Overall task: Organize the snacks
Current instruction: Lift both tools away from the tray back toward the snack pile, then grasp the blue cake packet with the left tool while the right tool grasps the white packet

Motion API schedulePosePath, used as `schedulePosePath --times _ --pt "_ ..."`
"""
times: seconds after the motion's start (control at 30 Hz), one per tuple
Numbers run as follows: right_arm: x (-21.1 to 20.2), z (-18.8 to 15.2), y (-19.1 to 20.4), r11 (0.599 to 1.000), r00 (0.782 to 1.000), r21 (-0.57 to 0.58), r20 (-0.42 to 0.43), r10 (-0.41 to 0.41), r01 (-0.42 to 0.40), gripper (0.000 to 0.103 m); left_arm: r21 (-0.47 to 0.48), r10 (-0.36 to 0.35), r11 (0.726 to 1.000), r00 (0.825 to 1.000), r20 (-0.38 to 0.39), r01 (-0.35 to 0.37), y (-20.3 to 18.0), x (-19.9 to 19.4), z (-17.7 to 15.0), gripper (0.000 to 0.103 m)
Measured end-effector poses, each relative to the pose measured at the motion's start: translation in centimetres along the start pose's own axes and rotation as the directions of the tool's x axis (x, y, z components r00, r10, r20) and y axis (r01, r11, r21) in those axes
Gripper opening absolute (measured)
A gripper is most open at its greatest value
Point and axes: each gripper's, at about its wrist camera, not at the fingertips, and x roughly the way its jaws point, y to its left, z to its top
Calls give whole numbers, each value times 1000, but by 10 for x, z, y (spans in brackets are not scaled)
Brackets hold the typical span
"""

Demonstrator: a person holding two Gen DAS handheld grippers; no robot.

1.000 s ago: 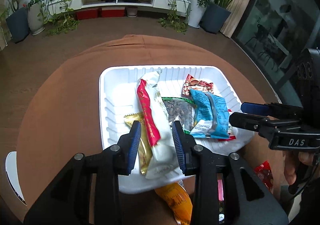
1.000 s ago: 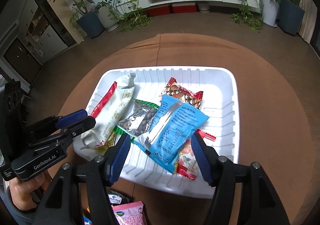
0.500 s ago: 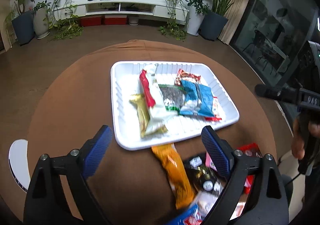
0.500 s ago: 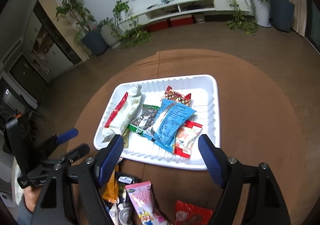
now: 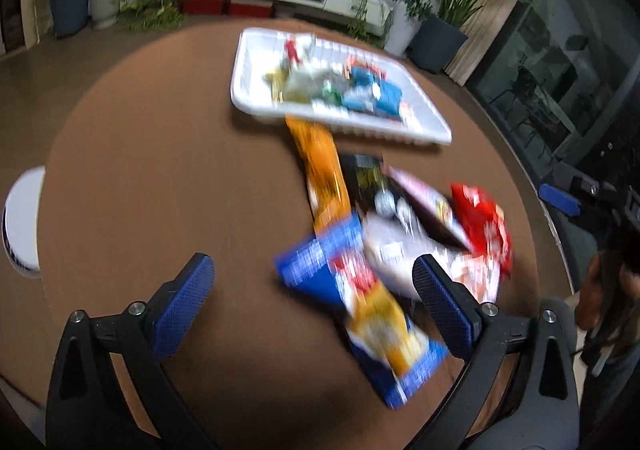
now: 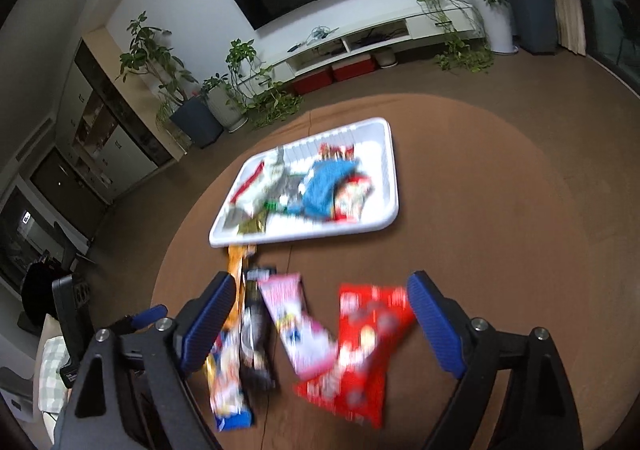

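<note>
A white tray [image 5: 416, 132] [image 6: 390, 154] holding several snack packets sits far back on the round brown table. Nearer lies a loose pile: an orange packet [image 5: 322, 174], a blue and yellow packet [image 5: 376, 314] [image 6: 228, 378], a black packet [image 6: 256, 338], a pink packet [image 6: 296, 326] and a red packet [image 5: 480, 226] [image 6: 360, 346]. My left gripper [image 5: 314, 298] hovers over the blue and yellow packet, its jaws opening wide and gripping nothing. My right gripper [image 6: 318, 314] hangs above the pink and red packets, jaws also opening, nothing held. Both views are blurred.
A white round object [image 5: 22, 222] sits at the table's left edge. The brown tablecloth [image 5: 160, 178] is bare on the left. Beyond the table are potted plants, a low white TV shelf [image 6: 360, 42] and glass doors [image 5: 560, 62] at the right.
Both grippers let go of packets in the tray, opened wide and pulled back toward the near pile. The tray now looks smaller and farther away.
</note>
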Motion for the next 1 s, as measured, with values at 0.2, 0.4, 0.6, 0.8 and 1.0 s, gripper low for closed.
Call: schedulePosePath --times 0.2,0.4,0.6,0.8,1.0 --pt "-3 -58 11 1000 999 -4 -32 26 -26 90 -2 38 999 998 -57 -38 -20 11 -34 101" --pt "-5 -84 22 999 999 -14 -27 33 -33 90 4 86 996 995 -46 -86 -29 13 -35 99" --pt "-6 -94 24 999 999 -18 -24 29 -30 90 19 107 994 992 -62 -106 -32 20 -32 99" --pt "-8 -99 25 999 1000 -36 -13 4 -4 90 47 102 994 994 -50 -99 -29 21 -27 69" --pt "-8 -94 23 999 1000 -44 -13 -21 20 90 79 114 991 992 -55 -110 -22 18 -26 52"
